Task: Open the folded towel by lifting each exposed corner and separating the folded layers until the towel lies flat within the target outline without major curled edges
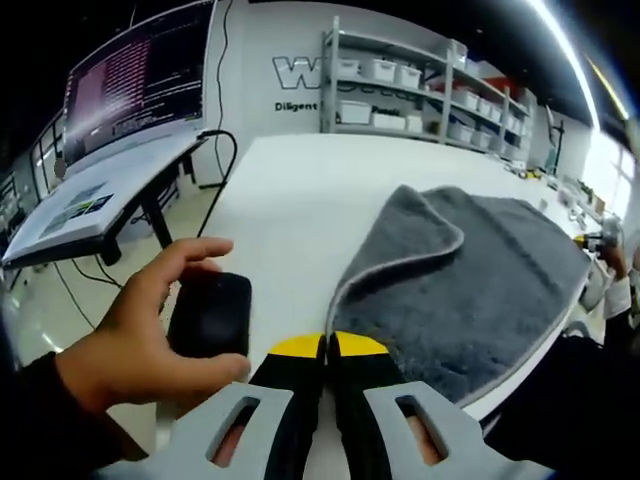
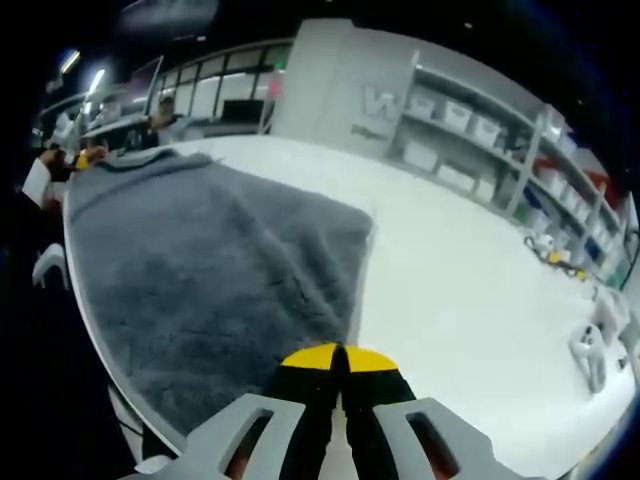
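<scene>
Just ahead of the left tool [image 1: 327, 350], jaws pressed together, lies the grey towel [image 1: 470, 280]'s curled corner [image 1: 420, 205]; a hand [image 1: 120, 340] holds a phone [image 1: 212, 315] beside it. The right tool [image 2: 337, 358] is likewise pressed together at the towel's edge. Best to spread the jaws, pinch only the top layer at that corner, and lift slowly across the tabletop [image 1: 290, 190].

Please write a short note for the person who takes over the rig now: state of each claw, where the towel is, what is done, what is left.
Left claw: shut, holding nothing, at the near edge of the white table, just before the towel's curled corner.
Right claw: shut, holding nothing, at the towel's side edge.
A hand holds a black phone beside the left claw.
Grey towel: spread on the table, mostly flat; one corner is folded over in the left gripper view.
No target outline is visible.
Left: lift the folded corner, lay it flat, smooth the edges.
</scene>
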A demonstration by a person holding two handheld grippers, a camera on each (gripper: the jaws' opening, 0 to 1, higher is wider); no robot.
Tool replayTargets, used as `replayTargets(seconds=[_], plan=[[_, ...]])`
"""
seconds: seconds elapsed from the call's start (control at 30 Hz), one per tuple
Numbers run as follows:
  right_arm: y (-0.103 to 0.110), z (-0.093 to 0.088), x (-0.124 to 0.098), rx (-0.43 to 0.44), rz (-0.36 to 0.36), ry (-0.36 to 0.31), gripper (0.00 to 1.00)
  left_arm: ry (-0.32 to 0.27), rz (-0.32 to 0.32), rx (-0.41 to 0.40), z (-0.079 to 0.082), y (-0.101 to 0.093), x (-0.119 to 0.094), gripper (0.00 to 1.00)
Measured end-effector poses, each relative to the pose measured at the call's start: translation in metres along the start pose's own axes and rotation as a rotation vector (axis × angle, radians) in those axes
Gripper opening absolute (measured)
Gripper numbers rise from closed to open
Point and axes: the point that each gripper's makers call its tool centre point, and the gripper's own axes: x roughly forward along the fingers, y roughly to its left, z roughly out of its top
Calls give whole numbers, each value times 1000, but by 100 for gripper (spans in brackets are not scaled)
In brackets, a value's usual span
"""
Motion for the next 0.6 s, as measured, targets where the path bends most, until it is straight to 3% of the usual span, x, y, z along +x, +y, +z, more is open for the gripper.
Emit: replayTargets(seconds=[0.6], plan=[[-4, 0, 3, 1, 1, 1, 0, 58, 27, 0, -14, 6, 1, 2]])
